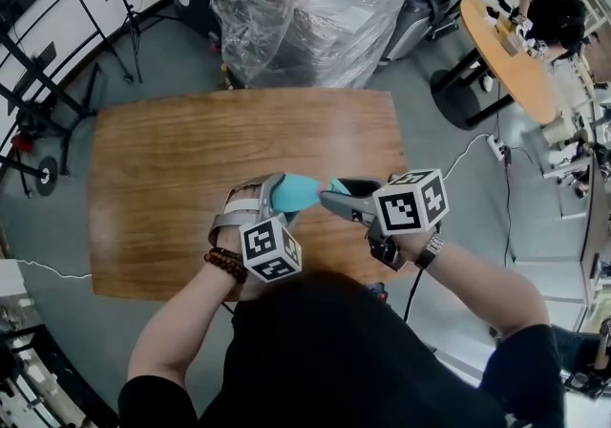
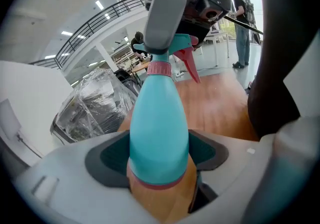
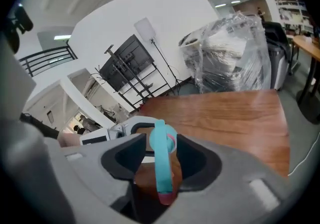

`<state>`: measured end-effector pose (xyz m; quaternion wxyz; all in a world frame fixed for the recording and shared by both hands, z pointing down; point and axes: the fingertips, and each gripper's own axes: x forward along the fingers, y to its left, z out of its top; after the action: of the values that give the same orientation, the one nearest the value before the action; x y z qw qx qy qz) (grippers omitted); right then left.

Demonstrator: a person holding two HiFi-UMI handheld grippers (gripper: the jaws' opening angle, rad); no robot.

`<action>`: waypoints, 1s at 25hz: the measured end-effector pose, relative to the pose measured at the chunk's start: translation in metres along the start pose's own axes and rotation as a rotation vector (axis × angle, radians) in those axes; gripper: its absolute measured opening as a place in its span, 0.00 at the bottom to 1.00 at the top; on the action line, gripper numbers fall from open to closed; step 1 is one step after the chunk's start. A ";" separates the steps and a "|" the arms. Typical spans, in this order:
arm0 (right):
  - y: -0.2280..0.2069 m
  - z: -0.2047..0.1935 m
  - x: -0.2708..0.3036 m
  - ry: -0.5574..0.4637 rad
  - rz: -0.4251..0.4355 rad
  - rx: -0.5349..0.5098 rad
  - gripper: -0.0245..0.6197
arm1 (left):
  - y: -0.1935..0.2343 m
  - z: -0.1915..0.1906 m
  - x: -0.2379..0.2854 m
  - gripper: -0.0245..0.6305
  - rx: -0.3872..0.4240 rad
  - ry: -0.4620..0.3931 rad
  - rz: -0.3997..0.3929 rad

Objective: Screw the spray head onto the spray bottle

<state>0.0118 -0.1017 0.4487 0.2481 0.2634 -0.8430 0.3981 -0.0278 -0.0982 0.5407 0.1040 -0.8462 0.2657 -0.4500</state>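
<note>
Wood of a warm brown colour makes the top of the rectangular table (image 1: 172, 178), which stands on a grey floor (image 1: 162, 63). Beyond its far edge is a big stack wrapped in clear plastic film (image 1: 305, 6). Black metal stands (image 1: 38, 53) are at the left. At the right stands a round pale wooden table (image 1: 506, 53), and a person (image 1: 554, 10) sits at it.

Above the table's near edge, the left gripper (image 1: 272, 197) has its jaws closed on the body of the turquoise plastic spray bottle (image 2: 159, 133). The turquoise spray head with red trigger (image 2: 186, 43) sits on the bottle's pink collar (image 2: 159, 68). The right gripper (image 1: 329, 199) has the head between its jaws, but they stand slightly apart from it, without pressing.
</note>
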 end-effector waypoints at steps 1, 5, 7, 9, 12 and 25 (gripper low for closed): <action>0.002 0.002 -0.002 -0.007 -0.002 -0.026 0.30 | -0.002 -0.002 0.002 0.62 -0.035 -0.012 -0.015; 0.005 0.012 -0.009 -0.039 -0.024 -0.126 0.32 | -0.008 -0.012 0.009 0.62 -0.175 -0.066 -0.058; 0.006 0.018 -0.014 -0.058 -0.039 -0.176 0.32 | -0.008 -0.016 0.014 0.62 -0.233 -0.095 -0.071; 0.007 0.024 -0.018 -0.081 -0.056 -0.222 0.32 | -0.008 -0.021 0.021 0.62 -0.293 -0.130 -0.078; 0.007 0.033 -0.025 -0.122 -0.093 -0.290 0.32 | -0.002 -0.030 0.032 0.62 -0.412 -0.181 -0.077; 0.000 0.009 -0.027 -0.148 -0.183 -0.319 0.32 | 0.032 -0.078 0.077 0.62 -0.709 -0.264 0.002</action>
<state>0.0300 -0.1028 0.4266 0.2592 0.3247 -0.8839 0.2146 -0.0680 -0.1620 0.6267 -0.1616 -0.8801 0.3903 -0.2169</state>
